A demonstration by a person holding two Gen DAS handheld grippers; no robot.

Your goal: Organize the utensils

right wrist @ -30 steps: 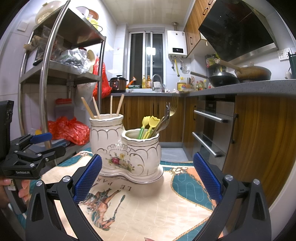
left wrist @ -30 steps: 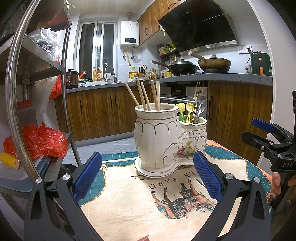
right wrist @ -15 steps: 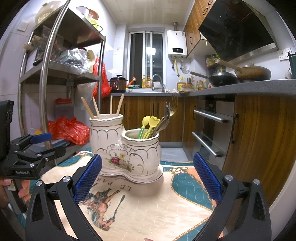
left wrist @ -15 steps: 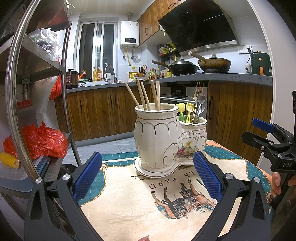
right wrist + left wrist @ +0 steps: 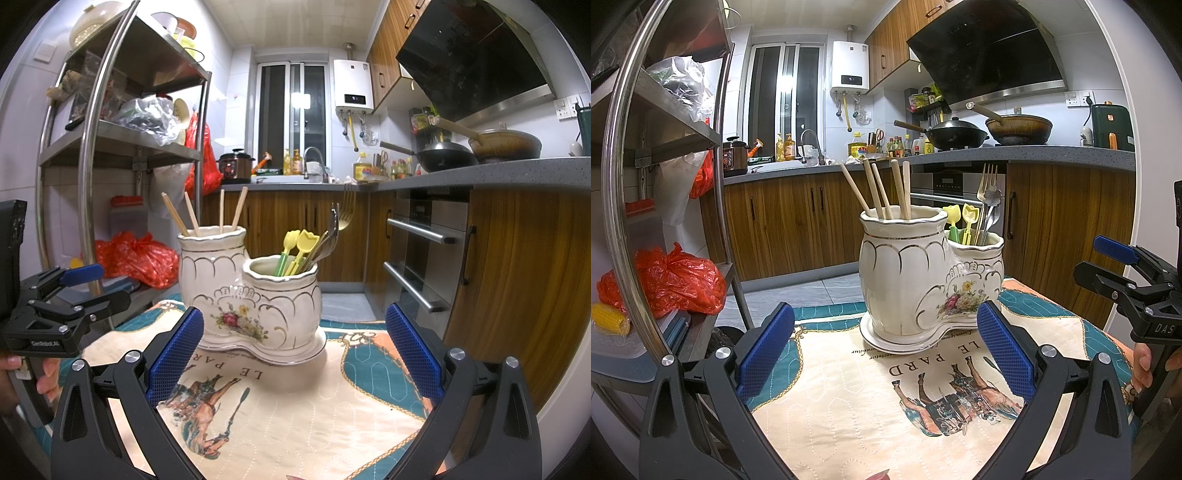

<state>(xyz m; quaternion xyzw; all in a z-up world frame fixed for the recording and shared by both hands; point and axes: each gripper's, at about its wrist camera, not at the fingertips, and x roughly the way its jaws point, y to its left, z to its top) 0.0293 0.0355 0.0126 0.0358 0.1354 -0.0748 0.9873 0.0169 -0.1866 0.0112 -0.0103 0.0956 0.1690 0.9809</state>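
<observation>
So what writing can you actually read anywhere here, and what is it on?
"LE PARD": cloth, upside down in the left view, partly hidden by the holder.
"LE PAR": the same print in the right view.
"DAS": right gripper body.
"GenRobot.AI": left gripper body.
Small script along the holder's base: too small to read.
Heater display, bottle labels on the counter: too blurred.

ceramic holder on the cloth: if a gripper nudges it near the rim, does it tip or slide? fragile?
The ceramic utensil holder sits on a wide flared base, so it would probably slide before tipping. The tablecloth under it may bunch and drag along. Its glazed surface looks slick and likely chips easily; the chopsticks stand loose and would probably rattle.
</observation>
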